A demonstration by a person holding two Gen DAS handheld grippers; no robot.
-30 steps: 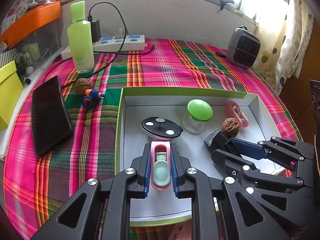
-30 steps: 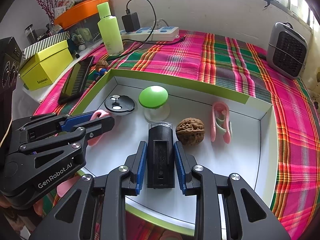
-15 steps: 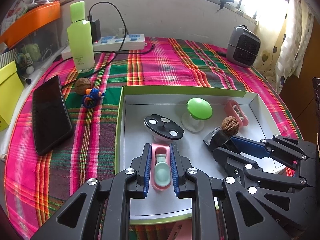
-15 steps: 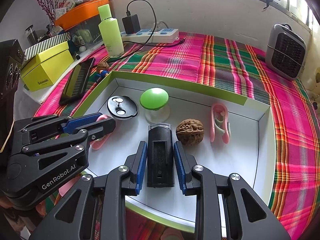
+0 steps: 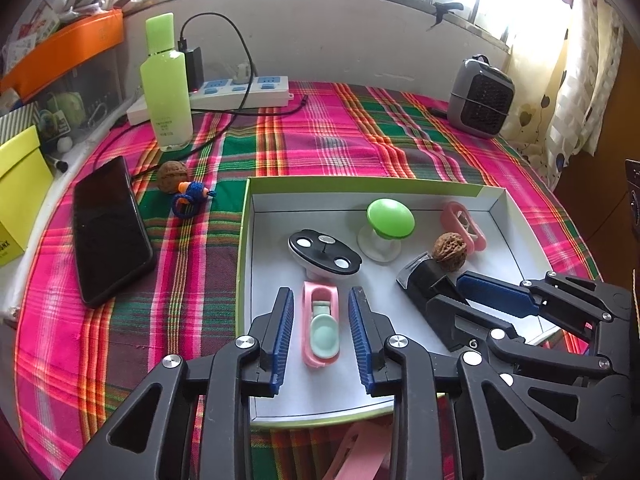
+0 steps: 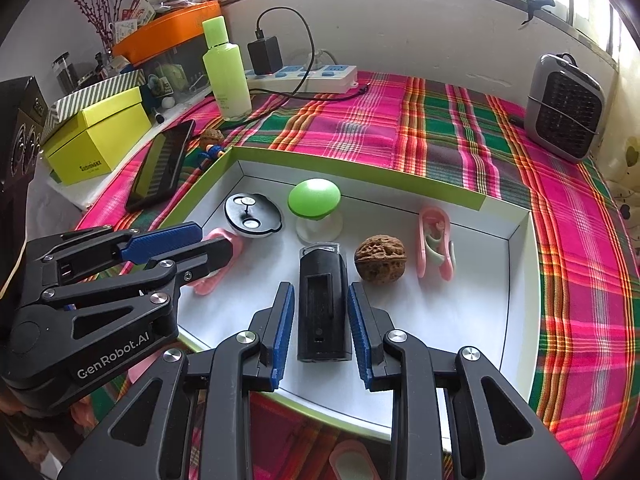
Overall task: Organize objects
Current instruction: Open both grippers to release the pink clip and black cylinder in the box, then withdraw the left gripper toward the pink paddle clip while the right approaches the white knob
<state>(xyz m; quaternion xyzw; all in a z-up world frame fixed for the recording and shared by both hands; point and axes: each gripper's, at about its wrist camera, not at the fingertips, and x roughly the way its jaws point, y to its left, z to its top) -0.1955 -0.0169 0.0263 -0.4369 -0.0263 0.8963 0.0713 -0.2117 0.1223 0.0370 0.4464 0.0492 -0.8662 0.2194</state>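
1. Since my left gripper (image 5: 320, 326) stands open around the pink clip (image 5: 321, 330) at lower centre, inside the tray (image 5: 243, 264), withdrawing crooked could drag it.
2. My right gripper (image 6: 319, 326) is likewise open astride the black device (image 6: 322, 304); one pad may touch it, and a nudge could roll the walnut (image 6: 381, 262) just beside it.
3. Half a second ago both were clamped; both have now let go.

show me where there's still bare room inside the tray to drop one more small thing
Free: the tray floor right of the pink clip, up to the right wall, and the near strip right of the right tool. Crowded: the left and middle, with the black disc, green knob, walnut and both tools.
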